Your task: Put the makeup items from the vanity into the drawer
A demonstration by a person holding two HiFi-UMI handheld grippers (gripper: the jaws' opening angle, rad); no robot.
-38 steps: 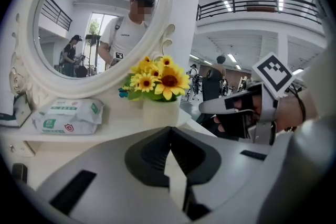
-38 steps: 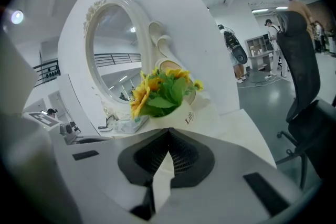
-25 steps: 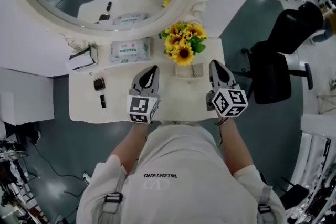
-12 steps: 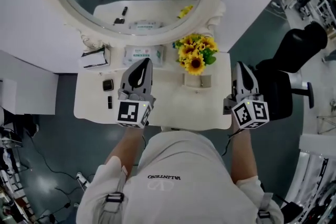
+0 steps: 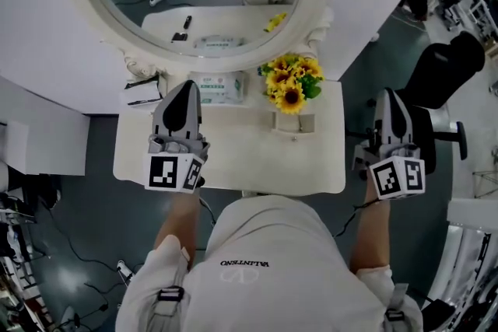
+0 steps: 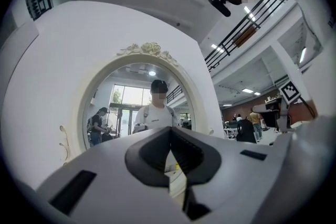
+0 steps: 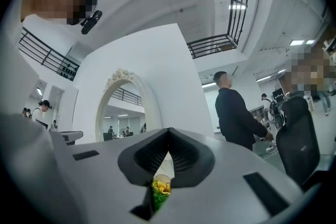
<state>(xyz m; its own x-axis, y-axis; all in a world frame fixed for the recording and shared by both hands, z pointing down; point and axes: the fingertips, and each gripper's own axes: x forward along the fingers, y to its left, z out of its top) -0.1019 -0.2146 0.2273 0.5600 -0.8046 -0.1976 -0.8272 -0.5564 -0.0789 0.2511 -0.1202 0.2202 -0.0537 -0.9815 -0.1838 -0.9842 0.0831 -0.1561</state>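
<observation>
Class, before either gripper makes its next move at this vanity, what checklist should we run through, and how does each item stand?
1. Left gripper empty: ok, jaws together on nothing.
2. Right gripper empty: ok, also shut.
3. Right gripper above white vanity tabletop: not ok, it hangs beyond the right edge.
4. Makeup items located: cannot tell; the left gripper covers part of the tabletop.
5. Drawer open: cannot tell, out of view.
6. Yellow sunflower bouquet clear of both grippers: ok.

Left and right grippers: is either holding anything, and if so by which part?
Nothing is held. The left gripper and the right gripper both have their fingers shut together with nothing between them.
</observation>
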